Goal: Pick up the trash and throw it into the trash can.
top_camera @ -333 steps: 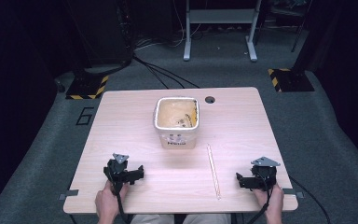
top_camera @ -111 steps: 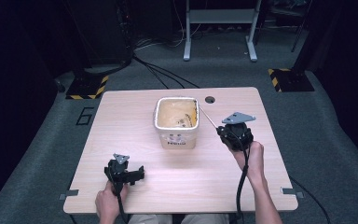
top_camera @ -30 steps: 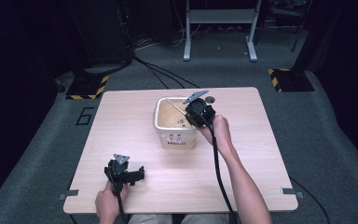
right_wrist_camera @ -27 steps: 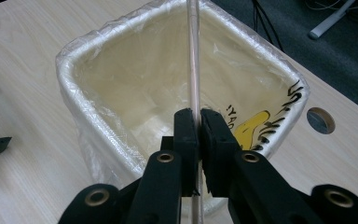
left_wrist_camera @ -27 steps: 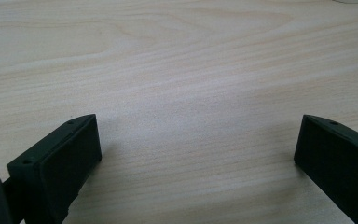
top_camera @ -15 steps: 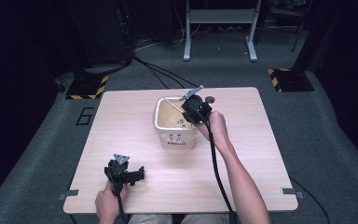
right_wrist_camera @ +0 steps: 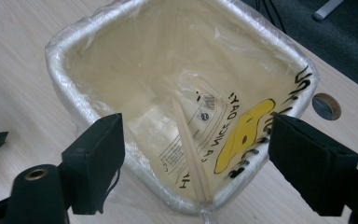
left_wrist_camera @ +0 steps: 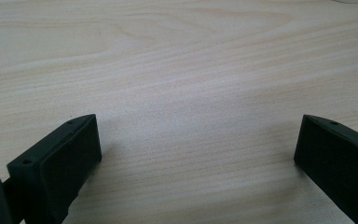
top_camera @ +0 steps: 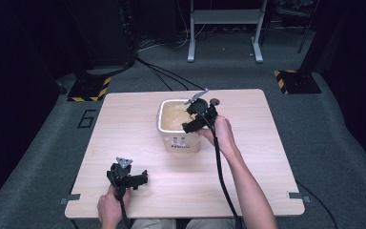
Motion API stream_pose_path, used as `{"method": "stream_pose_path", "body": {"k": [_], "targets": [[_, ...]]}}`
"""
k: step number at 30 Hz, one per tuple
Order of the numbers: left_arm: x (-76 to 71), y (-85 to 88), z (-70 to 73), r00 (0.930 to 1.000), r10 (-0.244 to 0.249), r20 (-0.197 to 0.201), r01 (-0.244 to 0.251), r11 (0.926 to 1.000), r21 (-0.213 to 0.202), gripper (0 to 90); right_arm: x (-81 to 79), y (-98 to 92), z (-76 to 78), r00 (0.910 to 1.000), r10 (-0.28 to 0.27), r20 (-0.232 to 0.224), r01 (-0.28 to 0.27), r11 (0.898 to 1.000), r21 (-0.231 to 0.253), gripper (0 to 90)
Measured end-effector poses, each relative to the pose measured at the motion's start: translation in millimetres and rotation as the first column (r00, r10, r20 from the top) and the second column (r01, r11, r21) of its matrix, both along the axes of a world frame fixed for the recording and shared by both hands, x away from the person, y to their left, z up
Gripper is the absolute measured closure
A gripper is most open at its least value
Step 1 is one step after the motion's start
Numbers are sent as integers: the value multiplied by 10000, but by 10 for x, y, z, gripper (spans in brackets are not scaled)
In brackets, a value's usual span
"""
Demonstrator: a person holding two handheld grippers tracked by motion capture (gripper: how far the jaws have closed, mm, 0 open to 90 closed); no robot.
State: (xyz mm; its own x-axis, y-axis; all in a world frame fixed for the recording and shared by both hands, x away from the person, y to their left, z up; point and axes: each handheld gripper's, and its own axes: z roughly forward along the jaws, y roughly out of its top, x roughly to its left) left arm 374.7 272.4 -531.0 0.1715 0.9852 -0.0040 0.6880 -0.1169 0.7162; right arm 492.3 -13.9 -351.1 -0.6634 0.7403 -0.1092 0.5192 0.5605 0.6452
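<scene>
At frame centre the right gripper point(top_camera: 194, 118), jaws spread and empty, hangs over the lined tub point(right_wrist_camera: 88, 112) where a wooden stick point(right_wrist_camera: 191, 149) leans inside (left gripper point(left_wrist_camera: 198, 158) spread too, lower left).

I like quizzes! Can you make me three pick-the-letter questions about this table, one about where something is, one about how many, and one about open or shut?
1. Where is the wooden stick?
A. Inside the lined bin
B. Flat on the table
C. On the floor

2. How many grippers are over the table?
A. One
B. Two
C. Three

3. How is the right gripper?
A. Shut on the stick
B. Shut on nothing
C. Open

Answers: 1 A, the stick leans inside the bin, its near end at the rim. 2 B, the left gripper rests near the table's front and the right one is at the bin. 3 C, its jaws stand wide apart with the stick untouched between them.
</scene>
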Motion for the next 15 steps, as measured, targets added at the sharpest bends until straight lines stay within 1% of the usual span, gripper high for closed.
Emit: {"method": "stream_pose_path", "body": {"k": [1, 3, 4, 6, 7, 8, 9, 11, 12, 15], "targets": [[0, 0, 0, 10000, 0, 0, 0, 10000, 0, 2, 4, -21, -8, 9998, 142, 131, -141, 9999, -50, 162], [0, 0, 0, 10000, 0, 1, 0, 10000, 2, 2, -5, -39, -15, 9998, 174, 123, -174, 9998, -21, 157], [0, 0, 0, 10000, -3, -2, 3, 10000, 2, 2, -6, -61, -23, 9993, 271, 249, -270, 9996, -52, 154], [0, 0, 0, 10000, -2, -2, 2, 10000, 0, 2, -66, -117, -51, 9998, 142, 160, -144, 9999, 94, 148], [0, 0, 0, 10000, -2, -2, 2, 10000, 2, 2, -92, -138, -57, 9999, 105, 37, -106, 9999, 113, 148], [0, 0, 0, 10000, -5, -2, 5, 10000, 3, 2, -106, -161, -73, 9997, 164, 195, -167, 9998, 145, 146], [0, 0, 0, 10000, -2, -3, 2, 10000, 3, 2, -128, -186, -83, 9995, 202, 227, -206, 9996, 174, 142], [0, 0, 0, 10000, 0, -2, 0, 10000, 2, 2, -189, -218, -101, 9998, 12, 209, -19, 9993, 364, 140], [0, 0, 0, 10000, -1, -1, 1, 10000, 2, 2, -231, -238, -105, 9999, -125, 94, 121, 9991, 414, 139], [0, 0, 0, 10000, -2, -2, 2, 10000, 3, 2, -301, -316, -127, 9995, -90, 318, 76, 9989, 458, 137]]}}
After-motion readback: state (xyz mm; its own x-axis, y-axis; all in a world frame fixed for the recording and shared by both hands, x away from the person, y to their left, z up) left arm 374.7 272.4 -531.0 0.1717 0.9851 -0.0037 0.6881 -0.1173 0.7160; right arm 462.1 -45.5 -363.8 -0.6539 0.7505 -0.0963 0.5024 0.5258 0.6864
